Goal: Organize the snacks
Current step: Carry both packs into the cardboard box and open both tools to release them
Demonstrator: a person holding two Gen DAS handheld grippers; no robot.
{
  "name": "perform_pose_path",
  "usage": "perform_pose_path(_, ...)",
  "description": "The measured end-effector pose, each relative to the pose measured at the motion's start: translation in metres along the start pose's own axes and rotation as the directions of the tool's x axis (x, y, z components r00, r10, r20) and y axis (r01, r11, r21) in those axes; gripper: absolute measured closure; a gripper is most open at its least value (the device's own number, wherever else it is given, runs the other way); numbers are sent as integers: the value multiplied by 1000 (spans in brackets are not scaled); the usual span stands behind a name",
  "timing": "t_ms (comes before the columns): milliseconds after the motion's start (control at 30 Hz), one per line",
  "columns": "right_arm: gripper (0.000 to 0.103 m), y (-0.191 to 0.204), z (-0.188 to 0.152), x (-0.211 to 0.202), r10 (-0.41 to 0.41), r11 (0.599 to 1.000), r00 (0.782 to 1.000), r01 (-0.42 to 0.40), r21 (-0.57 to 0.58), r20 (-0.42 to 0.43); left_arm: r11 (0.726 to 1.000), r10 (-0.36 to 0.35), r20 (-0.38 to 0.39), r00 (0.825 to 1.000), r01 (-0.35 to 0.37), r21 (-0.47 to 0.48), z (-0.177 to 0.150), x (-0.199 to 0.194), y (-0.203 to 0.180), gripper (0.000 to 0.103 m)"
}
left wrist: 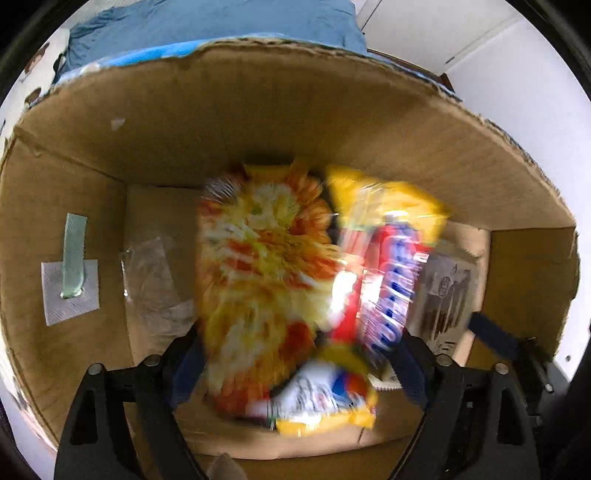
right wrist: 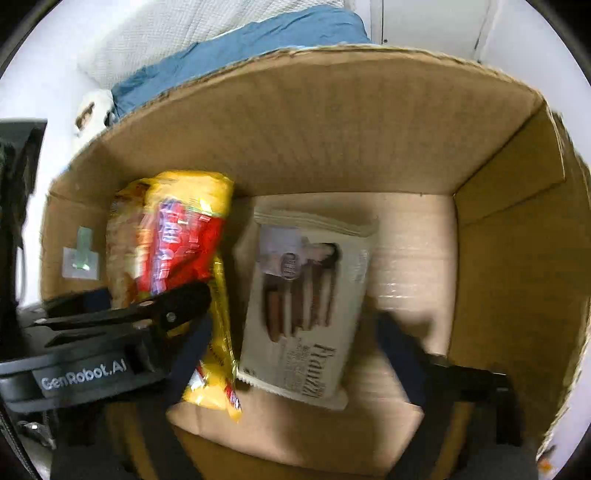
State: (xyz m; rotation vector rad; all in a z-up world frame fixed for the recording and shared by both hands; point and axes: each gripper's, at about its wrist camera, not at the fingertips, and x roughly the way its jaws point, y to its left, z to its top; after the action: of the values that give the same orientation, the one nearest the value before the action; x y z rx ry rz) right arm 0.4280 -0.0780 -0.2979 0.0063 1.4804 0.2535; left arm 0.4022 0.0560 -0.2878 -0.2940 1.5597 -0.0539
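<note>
Both grippers reach into an open cardboard box (left wrist: 258,110). In the left wrist view an orange-yellow snack bag (left wrist: 258,280) and a yellow-red-blue snack bag (left wrist: 384,280) lie blurred between the open fingers of my left gripper (left wrist: 295,365); I cannot tell whether the fingers touch them. In the right wrist view my right gripper (right wrist: 291,358) is open over a white Franzzi snack bag (right wrist: 306,302) lying flat on the box floor. The yellow-red bag (right wrist: 184,243) lies to its left, with the left gripper body (right wrist: 122,321) over it.
The box walls (right wrist: 517,258) close in on all sides. A taped patch (left wrist: 72,288) sits on the left wall. Clear plastic (left wrist: 155,284) lies on the floor at left. A blue cloth (right wrist: 240,48) and white bedding (right wrist: 177,33) lie behind the box.
</note>
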Motion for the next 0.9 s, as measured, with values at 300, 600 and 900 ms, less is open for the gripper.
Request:
perform_pose_path(300,5,-6,-22,-13,-5,1000,1000,5,-2,6,1000,-6,100,995,3,25,-9,-38,-3,5)
perform_pose_path(600,5,4,-83,-88,-56,998,988,55,8,145,998,48,303,952,-60,30,-58,-99,8,5)
perform_pose_path(900,5,15,-137,-132,-94,995,966,96,4,240,994,78,409,909,-100,33,-126,-126,10,5)
